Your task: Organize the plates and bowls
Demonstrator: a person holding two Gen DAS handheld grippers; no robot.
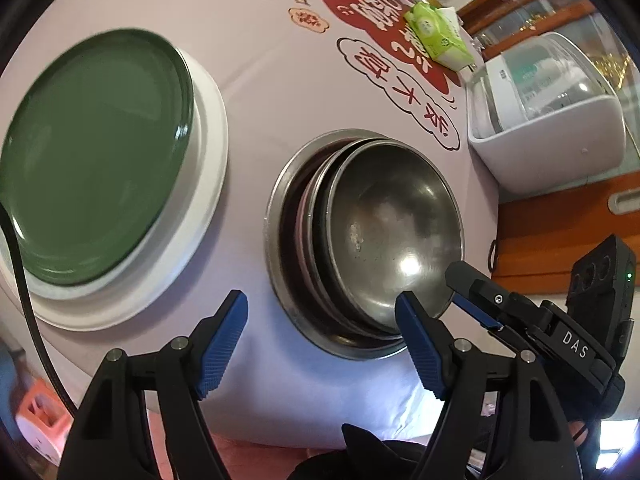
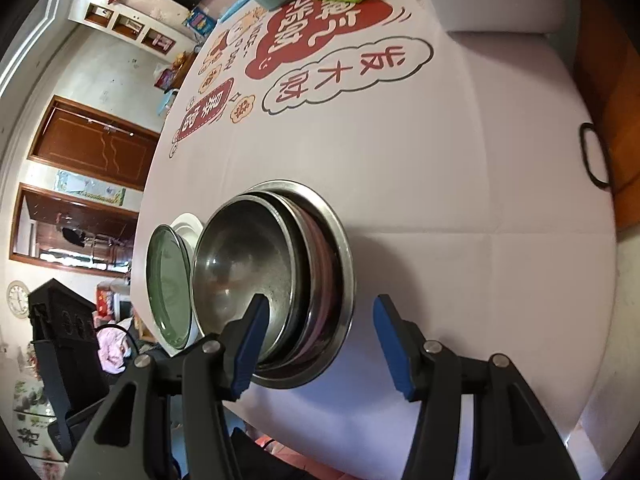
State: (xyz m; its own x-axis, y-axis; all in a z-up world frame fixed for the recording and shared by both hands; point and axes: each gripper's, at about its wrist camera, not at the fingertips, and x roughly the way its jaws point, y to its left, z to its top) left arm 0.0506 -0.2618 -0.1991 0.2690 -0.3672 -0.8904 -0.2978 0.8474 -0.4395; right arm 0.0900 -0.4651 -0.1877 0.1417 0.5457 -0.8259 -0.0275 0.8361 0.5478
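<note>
From the left wrist, the left gripper (image 1: 322, 346) is hanging apart and empty; the green plate (image 1: 92, 152) is sitting on the white plate (image 1: 208, 184), the bowls (image 1: 384, 232) nested beside.

From the right wrist, the right gripper (image 2: 320, 350) is standing apart, straddling the bowls' (image 2: 256, 272) rim without clamping (sorting looks nearly finished).

Bright, even indoor light; heavy fisheye bend with dark corners.
Glare spots sit in the steel bowl (image 1: 394, 236); the green plate (image 1: 94, 156) is slightly blurred, and soft shadows fall on the desk (image 2: 440, 184).
</note>
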